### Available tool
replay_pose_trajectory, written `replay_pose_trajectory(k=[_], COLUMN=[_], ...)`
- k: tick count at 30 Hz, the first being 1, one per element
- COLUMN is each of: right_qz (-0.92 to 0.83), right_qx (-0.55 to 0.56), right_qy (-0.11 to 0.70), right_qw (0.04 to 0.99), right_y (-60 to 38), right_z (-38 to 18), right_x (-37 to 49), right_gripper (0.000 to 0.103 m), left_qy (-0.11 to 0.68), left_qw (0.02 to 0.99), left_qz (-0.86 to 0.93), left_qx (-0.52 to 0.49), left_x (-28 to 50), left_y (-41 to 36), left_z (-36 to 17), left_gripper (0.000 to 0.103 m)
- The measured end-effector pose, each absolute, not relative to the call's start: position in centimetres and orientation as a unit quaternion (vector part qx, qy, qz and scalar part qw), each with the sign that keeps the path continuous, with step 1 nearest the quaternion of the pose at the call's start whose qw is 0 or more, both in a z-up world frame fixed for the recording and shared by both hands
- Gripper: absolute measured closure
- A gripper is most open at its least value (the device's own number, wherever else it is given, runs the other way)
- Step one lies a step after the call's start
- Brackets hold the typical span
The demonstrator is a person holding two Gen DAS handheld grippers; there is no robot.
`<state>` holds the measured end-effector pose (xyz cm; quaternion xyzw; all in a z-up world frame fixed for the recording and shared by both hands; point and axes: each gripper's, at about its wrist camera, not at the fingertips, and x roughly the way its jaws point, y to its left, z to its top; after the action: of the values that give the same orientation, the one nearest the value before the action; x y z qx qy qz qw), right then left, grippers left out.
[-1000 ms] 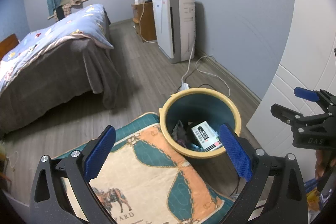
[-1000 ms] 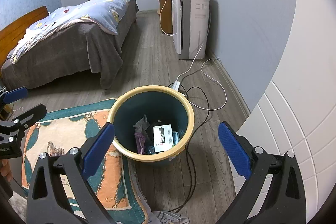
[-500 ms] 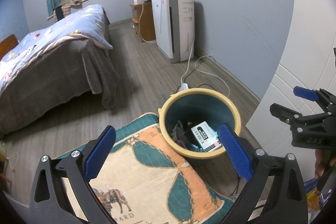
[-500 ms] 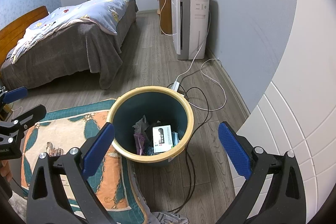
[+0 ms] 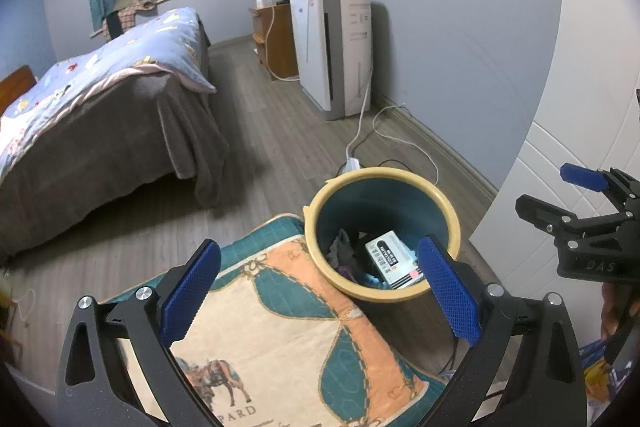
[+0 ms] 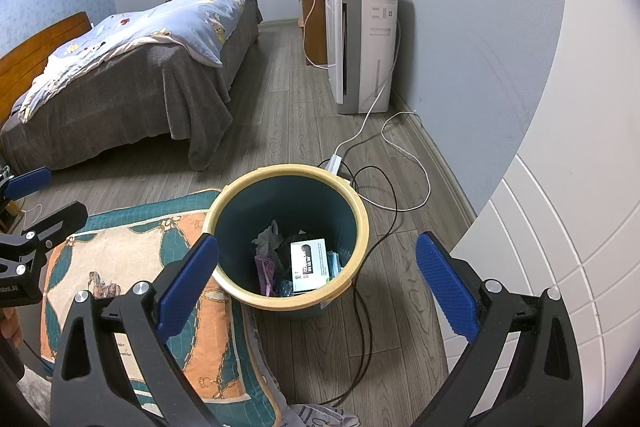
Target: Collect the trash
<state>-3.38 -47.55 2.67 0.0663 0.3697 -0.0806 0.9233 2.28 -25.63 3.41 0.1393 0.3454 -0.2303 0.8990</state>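
Bed (image 6: pixel 132 75): far left, grey skirt and blue quilt.
Rug (image 6: pixel 120 259): on the floor, touching the bin's left side.
Left gripper (image 5: pixel 320 291): jaws spread wide, empty, above the rug.
Bin (image 6: pixel 356 203): yellow rim, holding a white box (image 6: pixel 310 265) and wrappers.
Right gripper (image 6: pixel 316 279): jaws wide, empty, over the bin.
Cables (image 6: pixel 400 163): right of the bin.
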Motion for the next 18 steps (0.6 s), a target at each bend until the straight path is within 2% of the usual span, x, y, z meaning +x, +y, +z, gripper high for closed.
replay_pose_trajectory(k=[18], right_qz=[-0.081], right_qx=[0.066], right_qy=[0.371], right_qw=[0.923], right_y=[-47.63], right_z=[2.69], right_x=[-3.29], right_gripper=[0.006], left_qy=[0.344], left_qw=[0.897], left_qz=[-0.24], left_qx=[0.139], left_x=[2.46], left_y=[-25.07], left_z=[3.3], left_gripper=[0.005])
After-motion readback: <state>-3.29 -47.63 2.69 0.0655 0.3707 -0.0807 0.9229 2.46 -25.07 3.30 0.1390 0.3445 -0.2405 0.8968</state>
